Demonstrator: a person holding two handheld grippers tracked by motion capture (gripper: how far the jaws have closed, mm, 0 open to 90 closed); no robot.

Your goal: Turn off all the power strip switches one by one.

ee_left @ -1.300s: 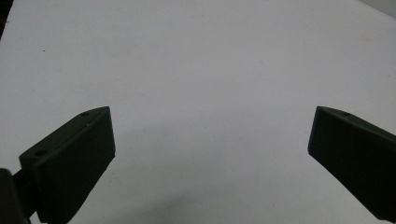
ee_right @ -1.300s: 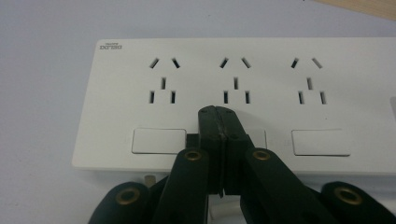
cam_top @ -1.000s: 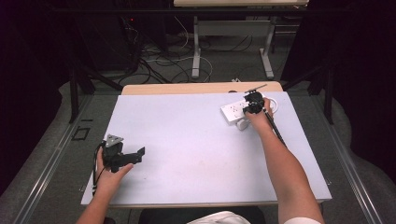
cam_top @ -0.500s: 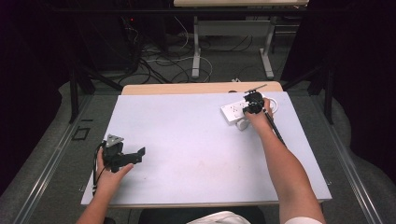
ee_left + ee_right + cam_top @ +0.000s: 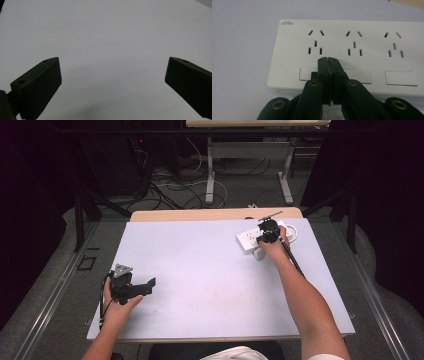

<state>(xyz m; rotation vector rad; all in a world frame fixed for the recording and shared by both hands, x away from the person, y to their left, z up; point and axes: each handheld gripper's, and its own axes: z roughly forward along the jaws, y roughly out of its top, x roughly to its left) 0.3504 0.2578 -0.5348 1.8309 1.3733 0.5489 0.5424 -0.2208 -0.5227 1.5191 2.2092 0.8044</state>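
Strip (image 5: 347,53): white socket strip, three outlet groups with a rocker switch (image 5: 308,74) under each, flat at the far right of the worktop (image 5: 200,270). Right tongs (image 5: 328,60): jaws pressed together, nothing between them, tips on the strip's face between the first and second switches. If the switch is your aim, shift the tips squarely onto one rocker, press straight down, and keep the pressure light so the strip does not slide. Left tongs (image 5: 112,72): jaws wide apart, empty, over bare worktop near the left front edge. Keep them parked, or bring them over to steady the strip.
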